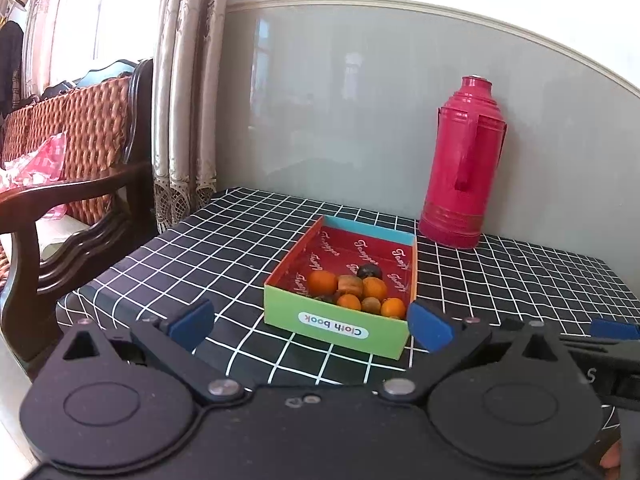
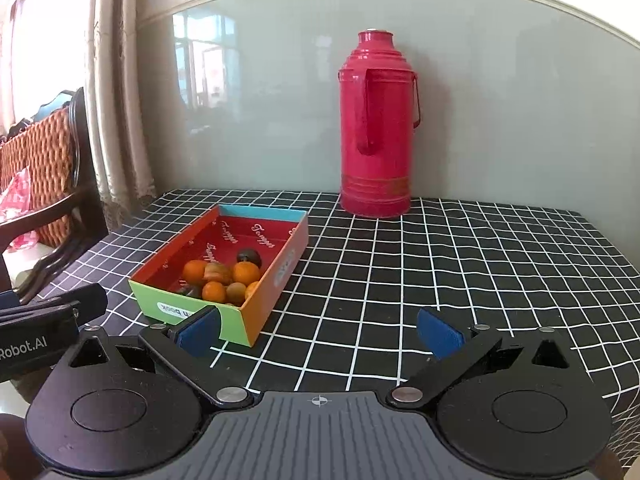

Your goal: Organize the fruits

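A shallow cardboard box (image 1: pixel 336 326) with a green front wall and red lining sits on the checked tablecloth. It holds several small fruits: oranges (image 1: pixel 322 282), brownish ones (image 1: pixel 350 285) and a dark one (image 1: pixel 369 271), all bunched at the near end. The box also shows in the right wrist view (image 2: pixel 264 308), with the fruits (image 2: pixel 244 273) inside. My left gripper (image 1: pixel 312 326) is open and empty, just in front of the box. My right gripper (image 2: pixel 320 330) is open and empty, to the right of the box's near corner.
A tall red thermos (image 1: pixel 460 164) stands at the back of the table against the grey wall; it also shows in the right wrist view (image 2: pixel 378 128). A dark wooden chair with a woven back (image 1: pixel 80 140) stands left of the table. Curtains (image 1: pixel 184 100) hang behind.
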### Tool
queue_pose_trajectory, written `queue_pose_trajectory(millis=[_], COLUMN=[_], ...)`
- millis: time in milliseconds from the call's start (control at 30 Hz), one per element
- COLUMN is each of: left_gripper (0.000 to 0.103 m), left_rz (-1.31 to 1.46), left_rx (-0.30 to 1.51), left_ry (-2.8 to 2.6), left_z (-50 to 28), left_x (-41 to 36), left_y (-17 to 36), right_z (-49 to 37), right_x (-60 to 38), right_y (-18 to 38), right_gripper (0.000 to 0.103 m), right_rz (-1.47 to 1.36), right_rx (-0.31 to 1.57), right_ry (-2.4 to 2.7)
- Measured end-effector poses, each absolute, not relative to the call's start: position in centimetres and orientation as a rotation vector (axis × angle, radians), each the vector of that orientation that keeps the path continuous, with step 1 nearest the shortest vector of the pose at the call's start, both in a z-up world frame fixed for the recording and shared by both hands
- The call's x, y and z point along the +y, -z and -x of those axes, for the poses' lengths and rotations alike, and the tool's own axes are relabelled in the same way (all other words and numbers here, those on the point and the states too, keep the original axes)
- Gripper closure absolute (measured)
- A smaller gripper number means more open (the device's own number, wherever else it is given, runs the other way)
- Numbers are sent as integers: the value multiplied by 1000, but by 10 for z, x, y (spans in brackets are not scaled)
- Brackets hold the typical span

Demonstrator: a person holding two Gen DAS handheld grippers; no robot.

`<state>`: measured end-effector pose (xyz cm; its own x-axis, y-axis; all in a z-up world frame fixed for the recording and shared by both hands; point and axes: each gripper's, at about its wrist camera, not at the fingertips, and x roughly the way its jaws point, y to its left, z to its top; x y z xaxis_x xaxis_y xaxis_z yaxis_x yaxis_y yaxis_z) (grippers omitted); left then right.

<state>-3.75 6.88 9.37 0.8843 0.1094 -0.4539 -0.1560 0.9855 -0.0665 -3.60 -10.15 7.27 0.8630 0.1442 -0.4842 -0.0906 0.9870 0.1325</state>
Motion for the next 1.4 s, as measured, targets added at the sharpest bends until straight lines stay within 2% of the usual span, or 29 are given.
queue_pose_trajectory(millis=[1400], left_gripper=[6], left_rz=[79], left_rx=[485], left_ry=[-127], left_z=[29], left_x=[61], left_y=[-93], right_z=[34], right_x=[-109], right_y=[-69], right_gripper=[0], right_rz=[-128], right_rx=[521], right_ry=[-106])
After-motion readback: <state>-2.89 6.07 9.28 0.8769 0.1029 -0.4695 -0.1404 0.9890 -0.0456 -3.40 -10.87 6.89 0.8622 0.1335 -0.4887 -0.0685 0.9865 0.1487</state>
